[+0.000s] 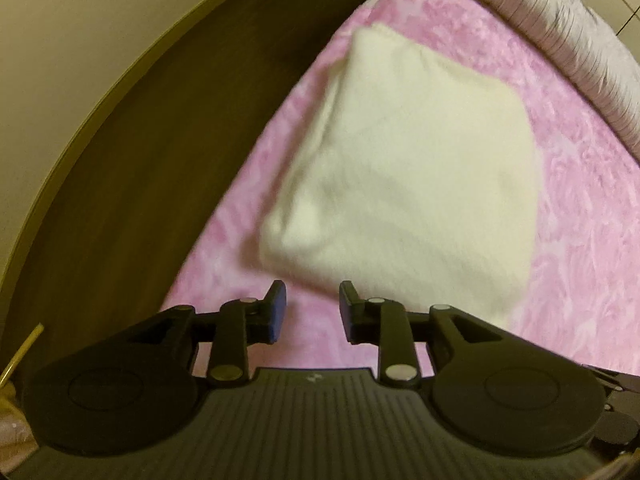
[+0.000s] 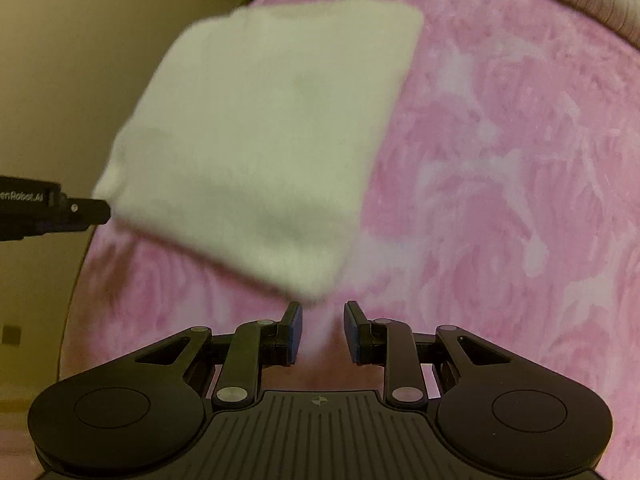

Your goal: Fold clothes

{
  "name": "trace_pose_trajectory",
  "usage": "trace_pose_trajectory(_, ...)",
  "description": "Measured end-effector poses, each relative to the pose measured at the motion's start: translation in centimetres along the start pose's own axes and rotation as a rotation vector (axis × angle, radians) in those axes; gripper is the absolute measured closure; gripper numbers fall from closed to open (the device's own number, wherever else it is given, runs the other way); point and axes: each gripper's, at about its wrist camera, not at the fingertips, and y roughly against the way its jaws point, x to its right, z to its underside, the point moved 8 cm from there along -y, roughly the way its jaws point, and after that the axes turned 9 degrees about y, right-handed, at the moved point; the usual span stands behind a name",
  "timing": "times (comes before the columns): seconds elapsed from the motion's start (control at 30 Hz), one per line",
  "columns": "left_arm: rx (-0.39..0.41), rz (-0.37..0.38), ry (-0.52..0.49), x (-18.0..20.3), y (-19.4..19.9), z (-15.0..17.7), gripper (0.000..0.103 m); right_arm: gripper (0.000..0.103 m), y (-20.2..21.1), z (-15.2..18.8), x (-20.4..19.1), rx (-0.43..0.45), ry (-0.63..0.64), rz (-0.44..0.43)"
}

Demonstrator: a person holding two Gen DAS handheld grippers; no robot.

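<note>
A white fleecy garment lies folded into a thick square on the pink blanket, close to the bed's left edge. My left gripper hovers just off the garment's near edge, open, with only blanket showing between its blue pads. In the right wrist view the same folded garment sits ahead and left of my right gripper, which is open and holds nothing. The left gripper enters that view from the left, its tip beside the garment's near-left corner. The garment looks blurred in both views.
The pink blanket spreads wide to the right of the garment. A grey ribbed bolster runs along the far edge of the bed. Dark wooden floor and a beige wall lie beyond the bed's left edge.
</note>
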Motion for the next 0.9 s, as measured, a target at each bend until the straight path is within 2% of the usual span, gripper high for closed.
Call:
trace_pose_trajectory(0.1,0.015,-0.031,0.016,0.8,1.1,1.6,0.073,0.075,0.7,0.8,-0.3,-0.009,0.034,-0.012)
trace_pose_trajectory(0.17,0.036,-0.033,0.019,1.6,2.7,2.7,0.069,0.071,1.8,1.1,-0.6,0.021,0.038,-0.040)
trace_pose_trajectory(0.23,0.054,-0.031,0.021,2.5,4.4,3.7,0.063,0.060,3.4,1.0,-0.8,0.052,0.059,-0.055)
trace_pose_trajectory(0.3,0.074,-0.042,0.026,3.4,5.8,4.1,0.059,0.056,5.3,0.9,-1.0,0.078,0.088,-0.059)
trace_pose_trajectory(0.47,0.117,-0.082,0.068,4.5,10.5,6.4,0.057,0.055,10.4,1.0,-1.0,0.124,0.152,-0.074)
trace_pose_trajectory(0.6,0.148,-0.121,0.121,5.5,14.1,8.5,0.057,0.054,14.1,2.4,0.0,0.118,0.207,-0.044)
trace_pose_trajectory(0.9,0.240,-0.158,0.211,12.1,22.9,15.0,0.056,0.053,23.3,6.3,4.2,0.156,0.323,-0.059)
